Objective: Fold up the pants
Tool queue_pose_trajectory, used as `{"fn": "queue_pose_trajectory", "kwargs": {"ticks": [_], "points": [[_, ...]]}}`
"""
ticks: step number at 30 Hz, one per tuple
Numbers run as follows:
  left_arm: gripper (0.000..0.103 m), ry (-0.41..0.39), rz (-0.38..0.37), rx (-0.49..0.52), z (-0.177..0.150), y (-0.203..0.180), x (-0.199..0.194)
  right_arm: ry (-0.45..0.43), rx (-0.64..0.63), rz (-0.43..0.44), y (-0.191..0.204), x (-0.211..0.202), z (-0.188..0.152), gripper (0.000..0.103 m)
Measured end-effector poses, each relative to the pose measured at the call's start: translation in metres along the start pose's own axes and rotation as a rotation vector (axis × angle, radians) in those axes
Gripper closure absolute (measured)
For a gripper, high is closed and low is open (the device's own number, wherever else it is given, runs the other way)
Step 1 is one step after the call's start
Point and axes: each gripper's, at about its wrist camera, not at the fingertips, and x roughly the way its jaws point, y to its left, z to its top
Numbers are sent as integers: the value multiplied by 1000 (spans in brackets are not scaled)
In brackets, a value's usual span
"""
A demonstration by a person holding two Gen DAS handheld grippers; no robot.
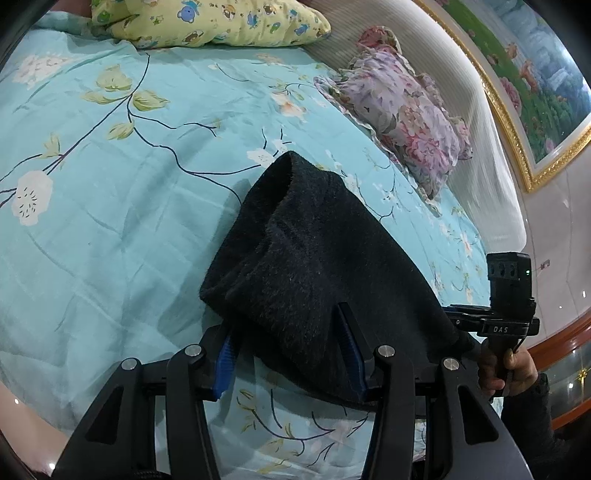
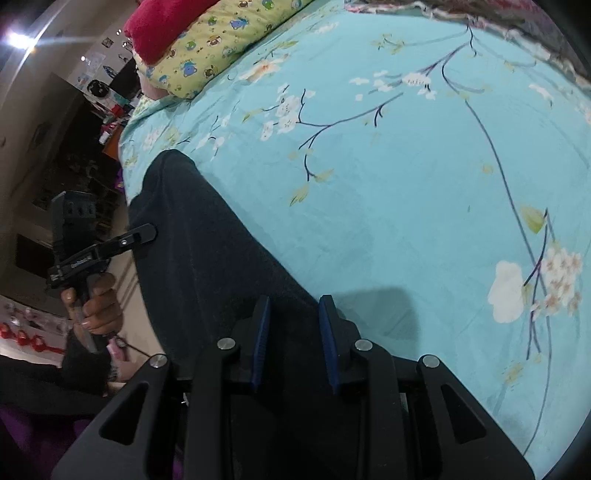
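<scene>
The black fleece pants [image 1: 314, 258] lie folded over on a turquoise flowered bedsheet [image 1: 110, 221]. In the left wrist view my left gripper [image 1: 288, 332] stands wide open, its blue-padded fingers [image 1: 351, 354] straddling the near edge of the cloth without pinching it. The right gripper [image 1: 491, 317] shows at the far right by the other end of the pants. In the right wrist view the pants [image 2: 207, 251] run from lower middle to upper left. My right gripper [image 2: 293, 317] has its fingers [image 2: 327, 332] apart, resting over the cloth. The left gripper [image 2: 110, 247] is at the left edge of the pants.
A yellow cartoon-print pillow [image 1: 207, 22] lies at the head of the bed and a purple flowered pillow [image 1: 402, 110] at the right by the white headboard [image 1: 480, 147]. A red blanket [image 2: 162, 26] sits on the yellow pillow. The bed edge is at the left of the right wrist view.
</scene>
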Motion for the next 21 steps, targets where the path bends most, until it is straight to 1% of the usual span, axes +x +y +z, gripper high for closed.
{"fn": "queue_pose_trajectory", "kwargs": {"ticks": [2,4,5,6,7,8,10,13,16,17,18,19,21], "points": [[55,-3,-6,6,0,0,2,2,3,18,-2,2,-2,74],[65,-7,-6,26,0,-3,5,-2,-27,-3,4,4,-4,76],[78,-4,-11,37,0,-5,7,-11,-48,-31,8,4,-5,87],[82,-2,-18,42,0,-7,9,-20,-65,-73,11,3,-6,92],[83,-13,-13,54,0,-9,7,-38,-71,-100,13,0,-7,95],[85,-25,-9,74,1,-13,5,-76,-71,-119,16,-6,-7,97],[85,-63,-16,127,5,-25,-5,-144,-72,-164,21,-20,-6,98],[85,-99,-51,154,14,-35,-21,-261,-74,-212,29,-43,1,99],[85,-149,-59,196,22,-45,-33,-363,-48,-259,29,-58,10,99],[85,-157,-54,209,24,-45,-32,-381,-40,-270,27,-59,12,103],[85,-152,-47,217,25,-45,-28,-406,-28,-299,25,-58,14,103],[85,-142,-39,222,26,-42,-24,-417,-13,-310,21,-55,15,103],[85,-104,-1,233,25,-34,-6,-416,24,-285,10,-46,19,103]]}}
